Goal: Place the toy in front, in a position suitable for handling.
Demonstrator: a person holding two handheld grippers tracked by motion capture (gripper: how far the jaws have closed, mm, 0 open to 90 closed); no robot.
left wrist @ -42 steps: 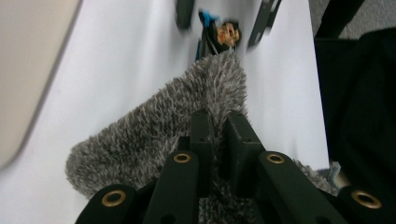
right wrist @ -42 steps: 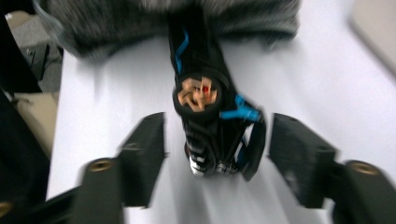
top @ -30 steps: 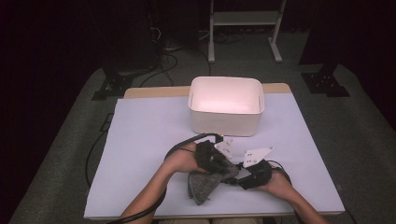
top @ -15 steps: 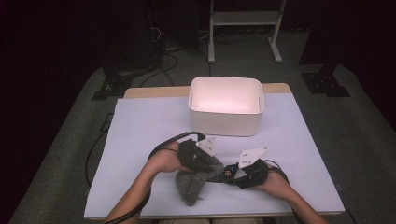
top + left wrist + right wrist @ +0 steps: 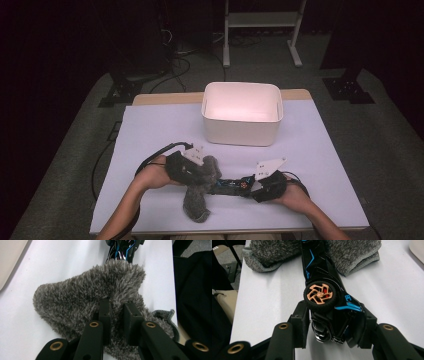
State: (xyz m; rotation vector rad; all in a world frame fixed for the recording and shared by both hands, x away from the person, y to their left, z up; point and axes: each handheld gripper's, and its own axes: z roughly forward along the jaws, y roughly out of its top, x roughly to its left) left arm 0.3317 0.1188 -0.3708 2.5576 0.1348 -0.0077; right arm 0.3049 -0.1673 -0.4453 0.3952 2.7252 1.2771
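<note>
1. Worktop (image 5: 150,135): flat, covered by a pale sheet.
2. White bin (image 5: 242,114): stands on the worktop, well beyond both claws.
3. Grey fuzzy cloth (image 5: 197,197): lies at the left claw (image 5: 207,172).
4. Black toy car (image 5: 227,186): between the claws, its rear in the right claw (image 5: 250,184).

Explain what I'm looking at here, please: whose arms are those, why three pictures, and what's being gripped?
There is no robot arm. A person at a table holds a hand tool with a two-jaw claw in each hand. The high view looks down from above the person's side; each of the other two pictures comes from a camera riding on one tool, looking along its black jaws.

On the white table cover stands an open white bin that looks empty. Nearer the person lies a fuzzy grey sock with a black toy car poking out of it; the car has blue stripes and copper wheels.

The left claw pinches the sock's pile. The right claw is clamped on the car's free end.
</note>
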